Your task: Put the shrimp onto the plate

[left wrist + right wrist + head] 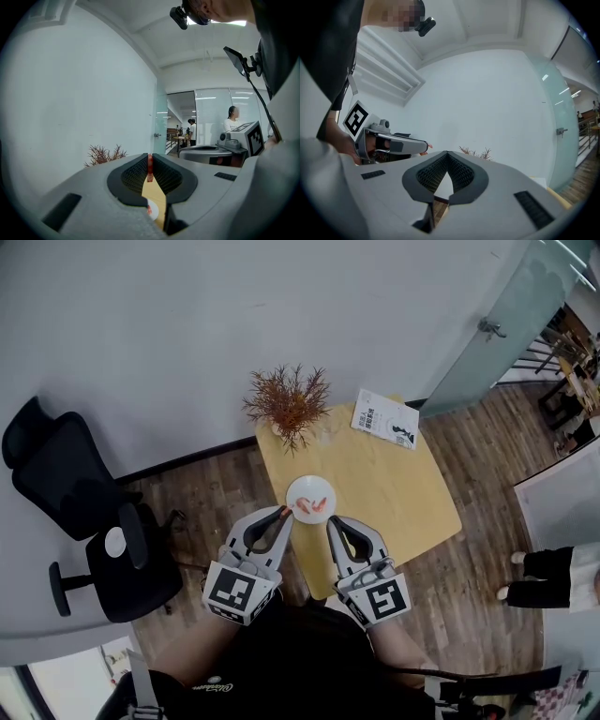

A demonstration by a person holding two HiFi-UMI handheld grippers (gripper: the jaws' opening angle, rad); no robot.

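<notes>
One shrimp [149, 168] is clamped between my left fingers [134, 174], held just beside the plate's [310, 479] left rim and not yet down. More shrimp [320, 504] lie on the plate. My right fingers [462, 174] are clenched and empty.

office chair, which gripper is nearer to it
Left. The left gripper hangs between the office chair and the right gripper, which is over the table.

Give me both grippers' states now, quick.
Left gripper: closed on a shrimp.
Right gripper: closed, nothing between its jaws.
</notes>
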